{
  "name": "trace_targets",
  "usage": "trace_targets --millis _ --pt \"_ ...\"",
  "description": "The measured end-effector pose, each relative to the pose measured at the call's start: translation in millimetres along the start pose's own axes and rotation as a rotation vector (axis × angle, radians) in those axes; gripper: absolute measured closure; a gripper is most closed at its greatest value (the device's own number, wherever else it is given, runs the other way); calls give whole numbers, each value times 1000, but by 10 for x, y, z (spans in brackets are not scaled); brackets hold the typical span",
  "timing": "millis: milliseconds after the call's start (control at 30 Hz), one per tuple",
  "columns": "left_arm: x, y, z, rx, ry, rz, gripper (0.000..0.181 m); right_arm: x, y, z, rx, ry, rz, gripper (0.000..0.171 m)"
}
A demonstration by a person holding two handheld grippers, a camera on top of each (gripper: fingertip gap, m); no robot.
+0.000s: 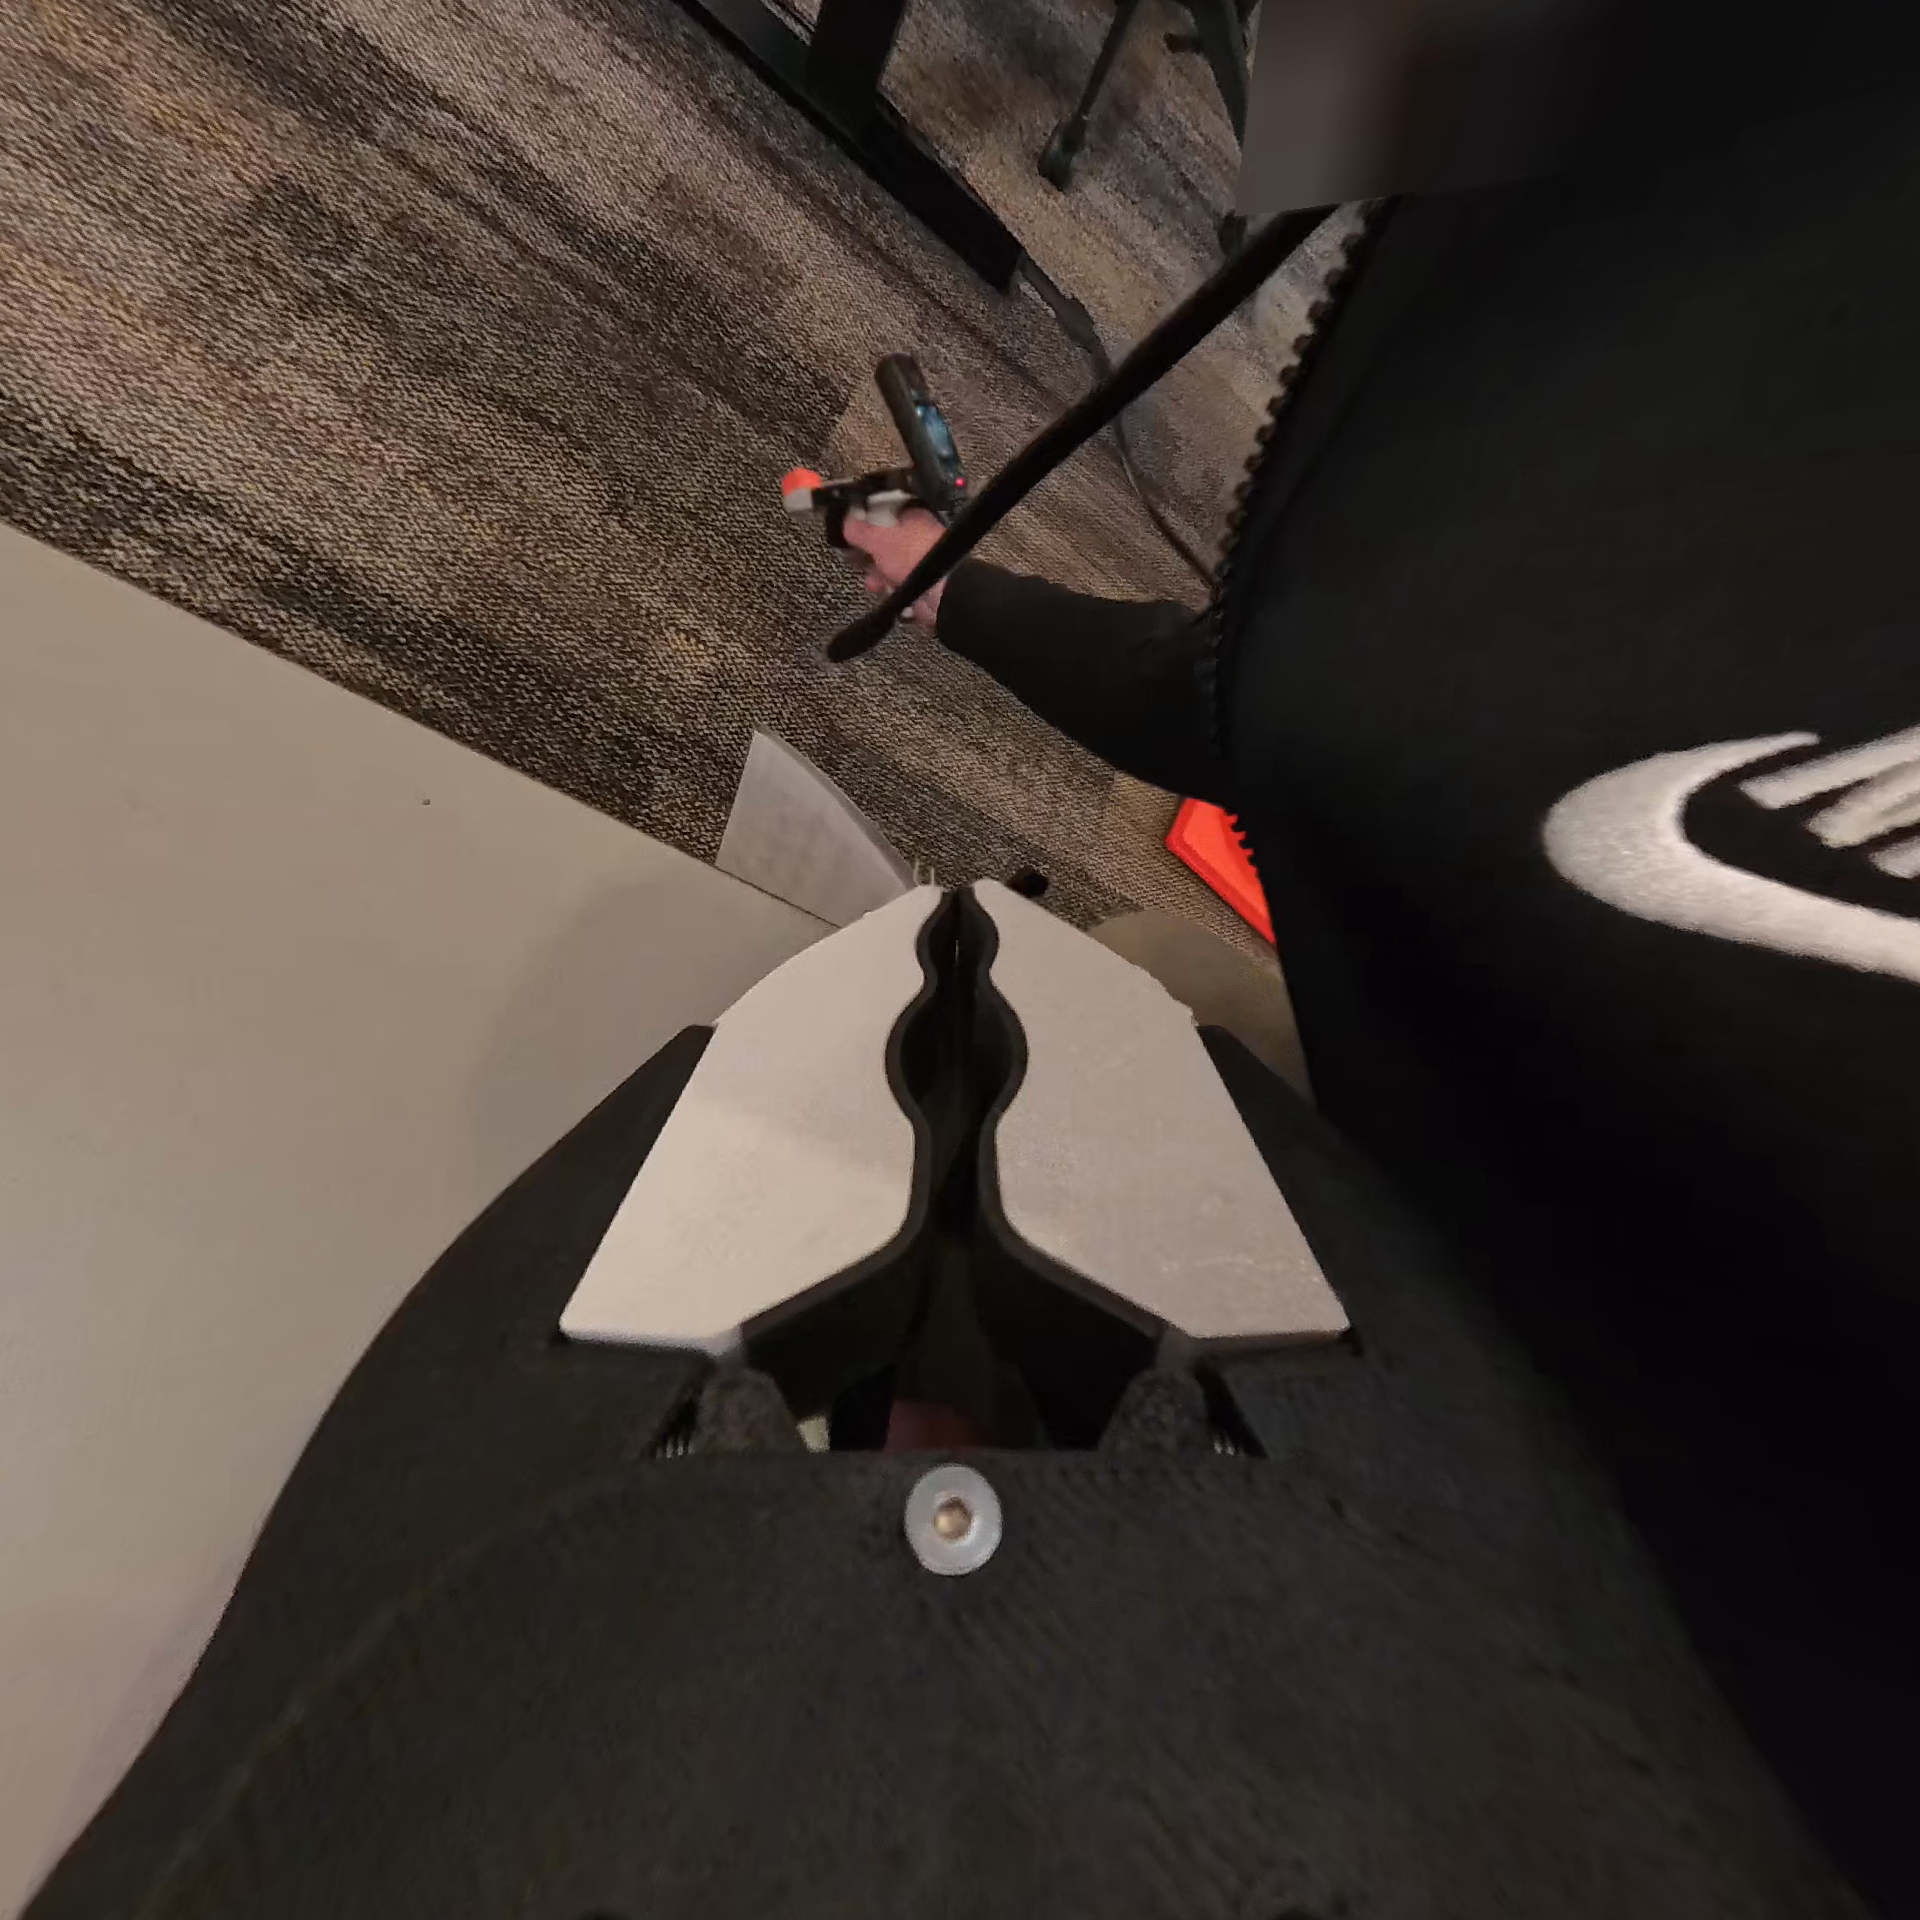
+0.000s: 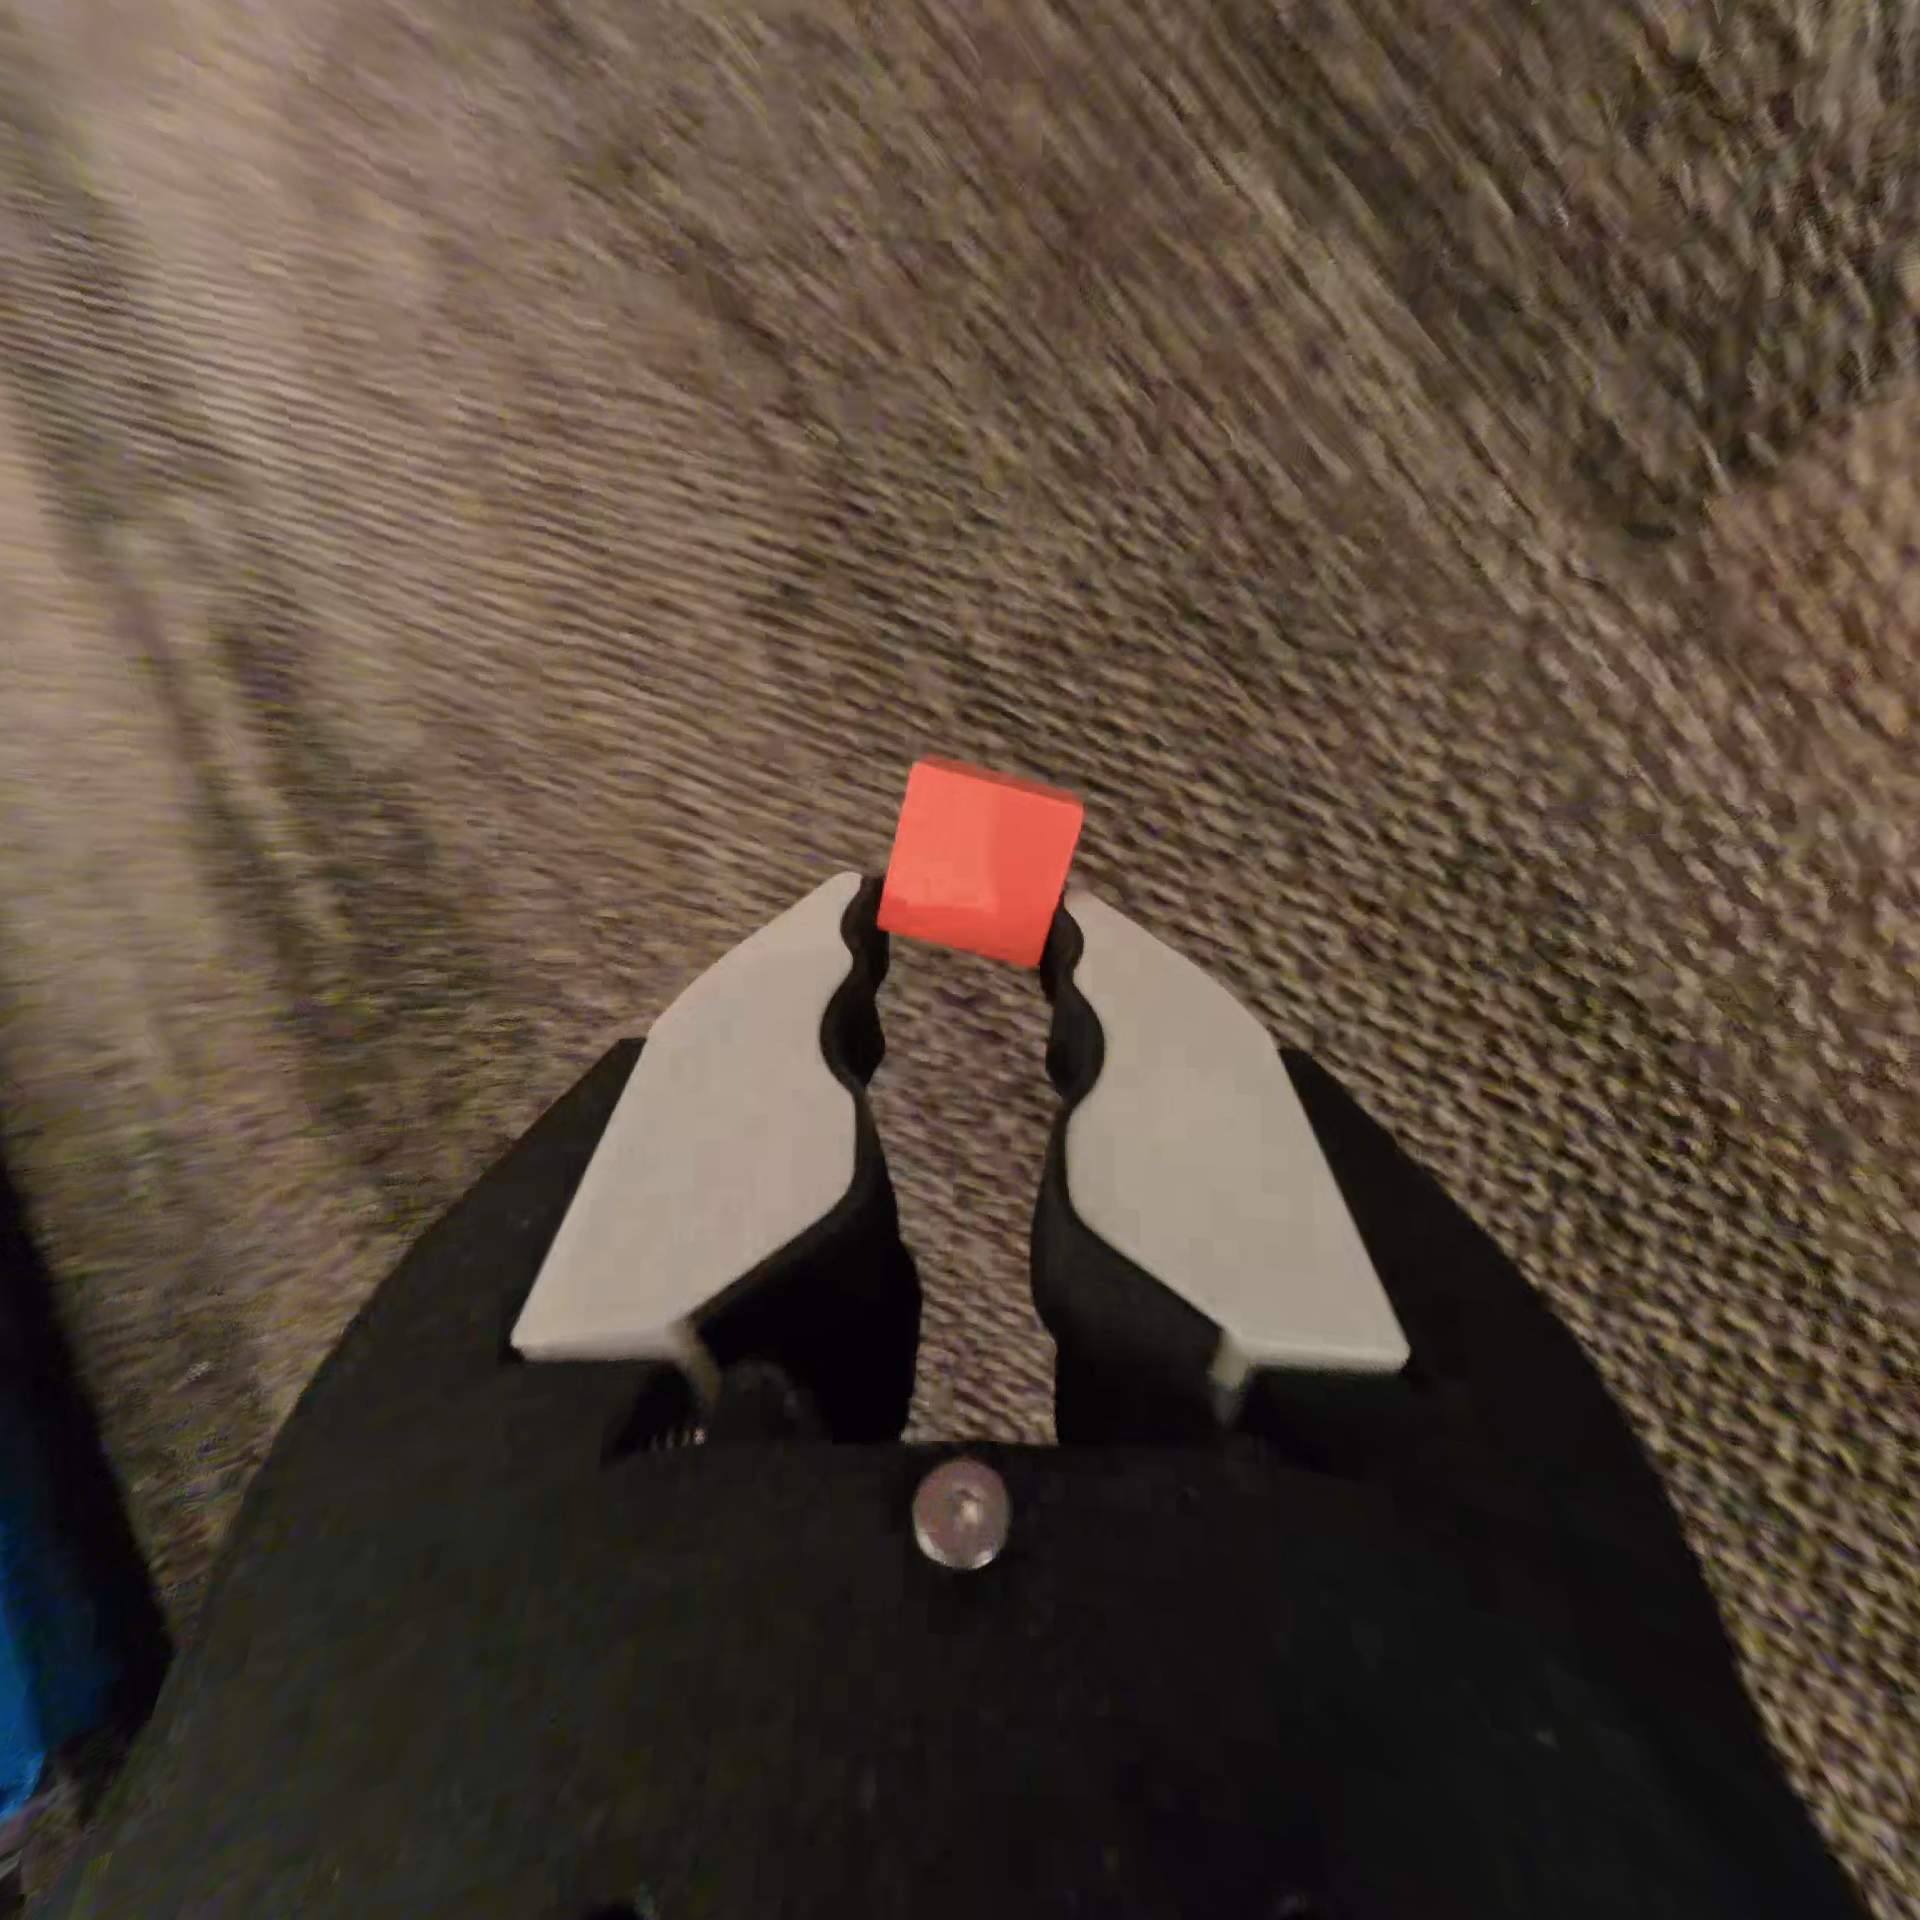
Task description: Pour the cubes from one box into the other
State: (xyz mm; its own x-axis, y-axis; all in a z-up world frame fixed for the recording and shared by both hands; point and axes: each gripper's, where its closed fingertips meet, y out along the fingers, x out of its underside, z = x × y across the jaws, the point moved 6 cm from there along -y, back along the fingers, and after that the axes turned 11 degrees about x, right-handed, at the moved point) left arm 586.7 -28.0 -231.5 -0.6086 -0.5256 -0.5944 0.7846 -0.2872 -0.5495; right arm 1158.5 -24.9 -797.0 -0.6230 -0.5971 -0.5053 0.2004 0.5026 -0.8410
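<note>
My right gripper (image 2: 966,909) is shut on a red-orange cube (image 2: 982,857), held by its tips above the grey-brown carpet (image 2: 1351,520). In the left wrist view the same gripper (image 1: 821,499) shows far off in a person's hand, with the cube (image 1: 798,482) at its tip, low over the carpet. My left gripper (image 1: 961,899) is shut and empty, at the edge of a pale table (image 1: 260,1039). An orange box (image 1: 1221,862) peeks out beside the person's black top, mostly hidden. A pale translucent box corner (image 1: 805,821) lies just beyond my left fingertips.
The person's black clothing (image 1: 1558,1143) fills the right of the left wrist view, and a black cord (image 1: 1039,468) hangs across it. Dark furniture legs (image 1: 1101,94) stand on the carpet at the top. A blue object (image 2: 42,1558) sits at the left edge of the right wrist view.
</note>
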Motion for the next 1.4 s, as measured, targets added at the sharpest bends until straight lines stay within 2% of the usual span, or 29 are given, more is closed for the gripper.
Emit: trace_targets --millis 133,267,433,533,700,800,867,933,1067,1133,1267,1400 --pt "3 -12 7 12 2 -2 181 -277 -652 -658 -163 -56 143 147" --pt "-6 -60 34 9 34 43 180 -473 -1435 -1425 -311 -209 248 147" --pt "-23 -123 81 24 72 105 165 -679 -2709 -2318 -463 -395 376 147" --pt "-35 -187 116 17 93 170 153 -760 -3526 -2735 -490 -489 450 147" --pt "9 -261 252 66 141 244 150 -757 -4817 -3433 -517 -632 518 147" --pt "11 -344 315 76 184 313 149 -659 -5526 -3854 -527 -678 551 147" --pt "134 -473 497 152 189 350 151 -504 -5994 -4205 -568 -704 563 147" --pt "345 -764 910 257 272 329 147 -282 -6422 -4589 -593 -773 582 147" --pt "868 -1686 1344 241 446 382 144 339 -7165 -5511 -721 -921 573 147" --pt "1158 -2203 1453 192 494 395 134 706 -7442 -6013 -762 -1043 553 147" --pt "1738 -3354 1429 -85 588 460 120 1315 -7780 -6927 -786 -1177 484 147" --pt "2373 -4571 1006 -492 538 489 104 1806 -7740 -7605 -726 -1261 380 147"
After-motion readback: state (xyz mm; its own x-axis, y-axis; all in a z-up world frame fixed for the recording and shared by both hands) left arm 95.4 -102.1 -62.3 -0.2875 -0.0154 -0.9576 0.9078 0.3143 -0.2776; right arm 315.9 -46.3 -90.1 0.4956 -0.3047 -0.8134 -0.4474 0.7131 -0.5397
